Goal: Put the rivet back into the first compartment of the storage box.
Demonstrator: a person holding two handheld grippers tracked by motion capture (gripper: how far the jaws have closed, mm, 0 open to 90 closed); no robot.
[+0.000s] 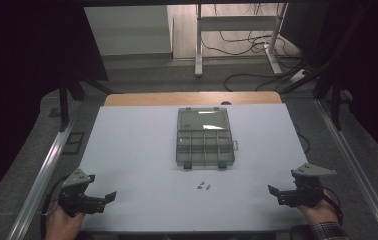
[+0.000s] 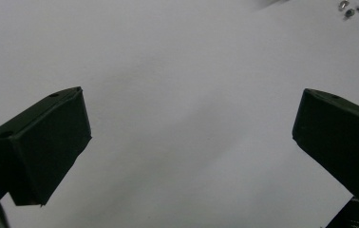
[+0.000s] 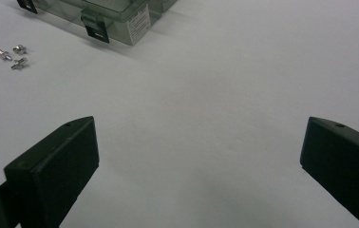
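The left claw (image 1: pixel 108 196) is hovering over the near left corner of the worktop (image 1: pixel 137 150), its black jaws standing wide apart with nothing between them. The right claw (image 1: pixel 273 191) is hovering over the near right corner, likewise released and gripping nothing. Between the two, near the middle of the worktop's near edge, three small metal screws (image 1: pixel 202 186) are lying loose in a tight cluster, shiny and short. Just beyond them, toward the worktop's centre, a clear plastic compartment box (image 1: pixel 204 137) is sitting with its lid open and tilted back, its base split into small square cells and two dark latches on its near side. The worktop's surface is a smooth, matte, pale grey sheet, with a strip of wood showing along the far edge. Wide bare stretches are lying open on both sides of the box and between each claw and the screws.
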